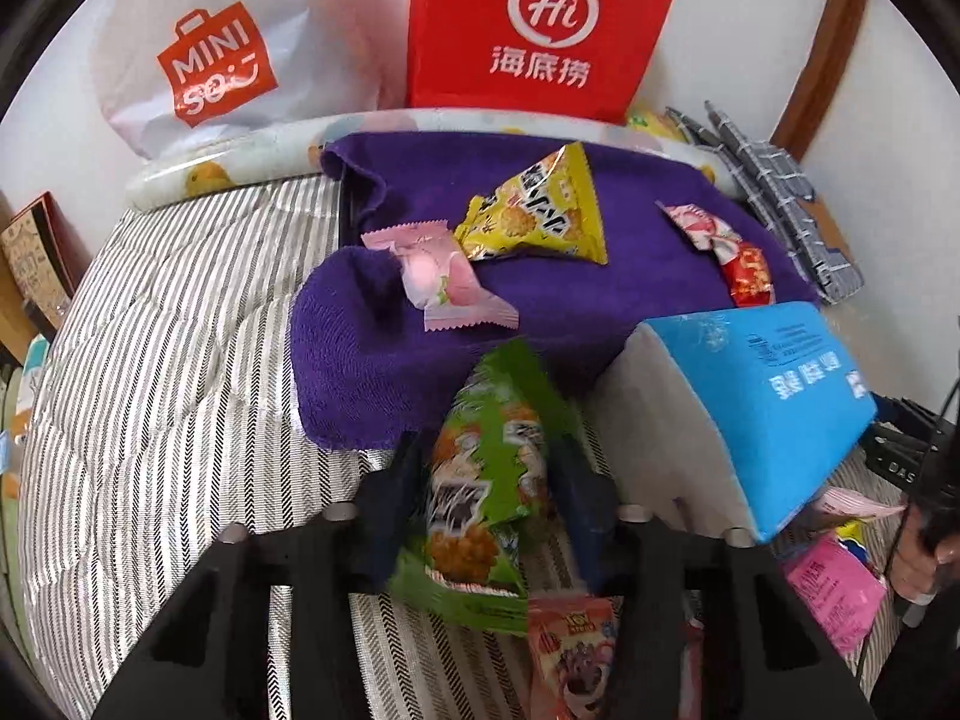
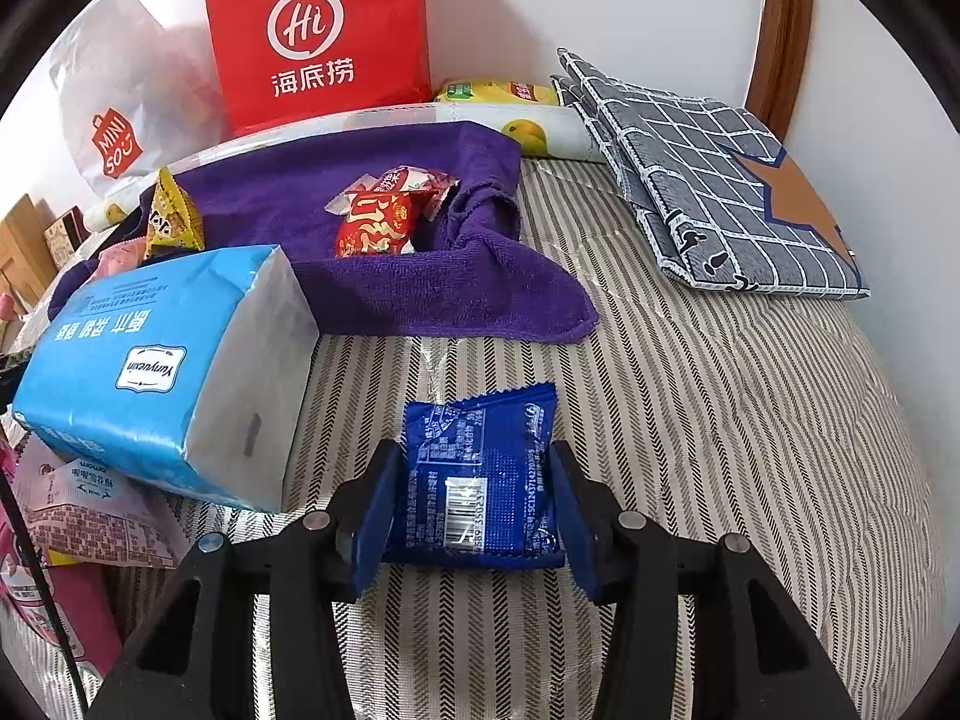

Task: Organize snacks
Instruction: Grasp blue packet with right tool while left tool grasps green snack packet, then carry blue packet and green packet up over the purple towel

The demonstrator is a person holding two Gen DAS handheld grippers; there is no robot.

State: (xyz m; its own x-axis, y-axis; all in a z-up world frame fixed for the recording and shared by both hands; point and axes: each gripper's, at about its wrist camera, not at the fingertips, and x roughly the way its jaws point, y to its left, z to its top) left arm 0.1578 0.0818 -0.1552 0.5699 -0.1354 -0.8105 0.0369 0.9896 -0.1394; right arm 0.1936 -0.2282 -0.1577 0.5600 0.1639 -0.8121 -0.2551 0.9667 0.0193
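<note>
While the left hand-held gripper (image 1: 489,501) clamps a crinkled green foil packet (image 1: 486,480), the right hand-held gripper (image 2: 477,495) pinches a flat, glossy blue sachet (image 2: 480,480) on the striped quilted bed (image 2: 720,420).

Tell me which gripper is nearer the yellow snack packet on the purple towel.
Left. The left gripper, holding a green packet, faces the yellow snack packet directly; the right gripper sits beyond the tissue pack.
</note>
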